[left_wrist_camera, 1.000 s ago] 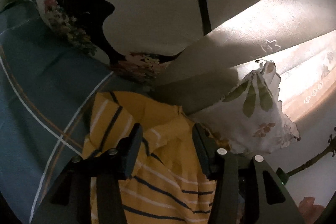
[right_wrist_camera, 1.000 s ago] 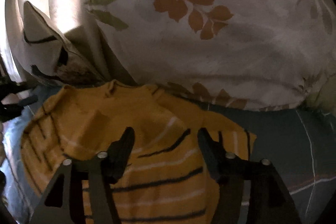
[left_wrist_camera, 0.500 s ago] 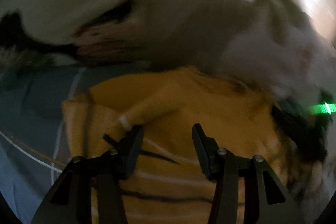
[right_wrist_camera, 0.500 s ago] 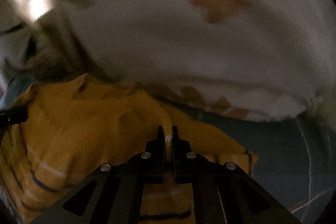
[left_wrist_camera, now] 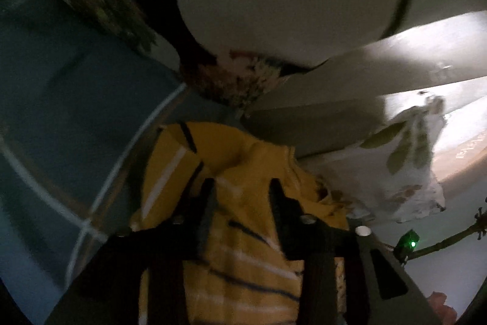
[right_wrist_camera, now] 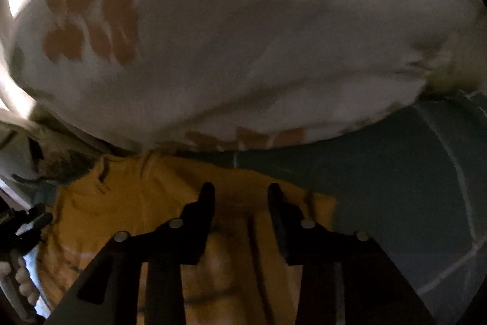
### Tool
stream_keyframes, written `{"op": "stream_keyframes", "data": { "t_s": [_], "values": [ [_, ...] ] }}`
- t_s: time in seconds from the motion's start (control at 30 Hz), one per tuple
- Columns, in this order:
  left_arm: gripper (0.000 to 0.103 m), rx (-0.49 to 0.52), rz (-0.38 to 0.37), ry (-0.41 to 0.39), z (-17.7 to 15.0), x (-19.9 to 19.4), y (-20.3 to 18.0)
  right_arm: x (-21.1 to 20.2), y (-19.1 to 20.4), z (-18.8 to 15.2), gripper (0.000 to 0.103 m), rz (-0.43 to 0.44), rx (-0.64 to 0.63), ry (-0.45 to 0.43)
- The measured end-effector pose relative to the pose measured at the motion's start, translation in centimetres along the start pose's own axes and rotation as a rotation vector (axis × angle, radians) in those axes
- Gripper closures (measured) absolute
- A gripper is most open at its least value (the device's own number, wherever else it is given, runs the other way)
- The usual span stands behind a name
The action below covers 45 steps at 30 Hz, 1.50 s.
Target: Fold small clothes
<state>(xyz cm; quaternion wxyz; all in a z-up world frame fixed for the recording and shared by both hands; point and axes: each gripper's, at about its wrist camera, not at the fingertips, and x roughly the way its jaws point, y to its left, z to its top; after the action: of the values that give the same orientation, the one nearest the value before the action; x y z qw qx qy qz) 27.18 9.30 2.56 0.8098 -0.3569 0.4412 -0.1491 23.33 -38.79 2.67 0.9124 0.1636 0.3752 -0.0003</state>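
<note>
From my left wrist camera, going left to right: the blue sheet [left_wrist_camera: 70,124] with its pale lines fills nine o'clock, the yellow striped shirt [left_wrist_camera: 243,233] lies rumpled at six o'clock, and a pale pillow with a dark printed figure [left_wrist_camera: 289,5] looms at twelve. At three o'clock a leaf-print pillow [left_wrist_camera: 408,172] sits near the shirt, with a small green light [left_wrist_camera: 412,242] below it. My left gripper [left_wrist_camera: 242,191] hangs over the shirt, jaws partly apart and just now narrowing; cloth shows between them, but I cannot tell whether the pads press on it (the picture is blurred).

From the right wrist camera: fingers of a hand [right_wrist_camera: 26,285] at eight o'clock, the shirt [right_wrist_camera: 137,203] at six, the leaf-print pillow [right_wrist_camera: 243,51] across twelve, the sheet [right_wrist_camera: 395,188] at four. My right gripper [right_wrist_camera: 240,191] has just been opening; its jaws stand partly apart above the shirt, gripping nothing.
</note>
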Motion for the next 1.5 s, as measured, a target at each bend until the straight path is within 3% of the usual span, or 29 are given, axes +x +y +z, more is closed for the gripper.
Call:
{"op": "stream_keyframes", "data": {
  "t_s": [0.13,0.2,0.37,0.47,0.57,0.63,0.67,0.7,0.73,0.8,0.87,0.9,1.03,1.1,1.17,1.23,1.33,1.37,1.5],
  "values": [
    [0.056,0.023,-0.008,-0.024,-1.6,-4.5,0.9,-4.5,-1.1,-3.3,0.044,0.039,-0.026,0.011],
    [0.049,0.032,0.005,-0.026,-2.8,-6.2,1.6,-6.0,-2.1,-5.1,0.042,0.063,-0.028,0.039],
    [0.046,0.079,0.015,0.000,-6.7,-9.2,2.9,-7.8,-2.2,-9.9,0.042,0.106,-0.009,0.067],
    [0.039,0.149,0.066,0.026,-8.9,-9.0,2.9,-7.6,-1.9,-11.8,0.040,0.093,-0.014,0.078],
    [0.039,0.154,0.084,0.079,-9.9,-6.5,1.9,-6.6,-1.2,-12.6,0.042,0.079,-0.037,0.102],
    [0.039,0.180,0.115,0.124,-10.6,-5.4,1.7,-6.0,-0.9,-13.0,0.096,0.103,-0.060,0.135],
    [0.049,0.214,0.150,0.158,-10.8,-4.5,1.2,-6.2,-1.0,-13.0,0.097,0.109,-0.054,0.132],
    [0.076,0.234,0.176,0.173,-10.8,-4.3,1.1,-6.6,-1.2,-12.9,0.097,0.108,-0.047,0.115],
    [0.083,0.243,0.182,0.188,-10.6,-4.1,1.0,-7.1,-1.5,-12.8,0.098,0.090,-0.048,0.099],
    [0.086,0.228,0.211,0.141,-9.8,-4.9,1.3,-7.5,-2.1,-12.6,0.098,0.062,-0.045,0.085],
    [0.090,0.263,0.329,0.040,-9.0,-6.3,1.4,-7.5,-2.8,-12.4,0.098,0.043,-0.032,0.092],
    [0.090,0.258,0.332,0.017,-8.8,-6.8,1.6,-7.4,-2.9,-12.5,0.098,0.042,-0.034,0.099],
    [0.089,0.171,0.237,-0.024,-8.5,-9.1,3.2,-8.1,-2.1,-12.4,0.096,0.041,-0.034,0.078],
    [0.080,0.145,0.205,-0.025,-8.8,-9.7,3.6,-8.8,-2.3,-12.2,0.094,0.049,0.004,0.059],
    [0.074,0.111,0.143,-0.020,-9.3,-10.3,3.9,-9.6,-2.3,-12.3,0.086,0.082,0.028,0.058],
    [0.069,0.083,0.057,-0.002,-10.4,-10.6,3.7,-10.7,-2.2,-13.0,0.065,0.170,0.068,0.053],
    [0.044,0.064,-0.065,0.010,-12.2,-11.1,2.9,-11.5,-1.7,-14.8,0.042,0.358,0.141,0.092],
    [0.036,0.051,-0.094,0.014,-13.0,-10.8,2.9,-11.3,-1.3,-15.5,0.039,0.404,0.161,0.115],
    [0.032,-0.013,-0.197,0.065,-14.8,-9.1,3.1,-8.8,0.0,-17.4,0.036,0.440,0.212,0.223]
  ]
}}
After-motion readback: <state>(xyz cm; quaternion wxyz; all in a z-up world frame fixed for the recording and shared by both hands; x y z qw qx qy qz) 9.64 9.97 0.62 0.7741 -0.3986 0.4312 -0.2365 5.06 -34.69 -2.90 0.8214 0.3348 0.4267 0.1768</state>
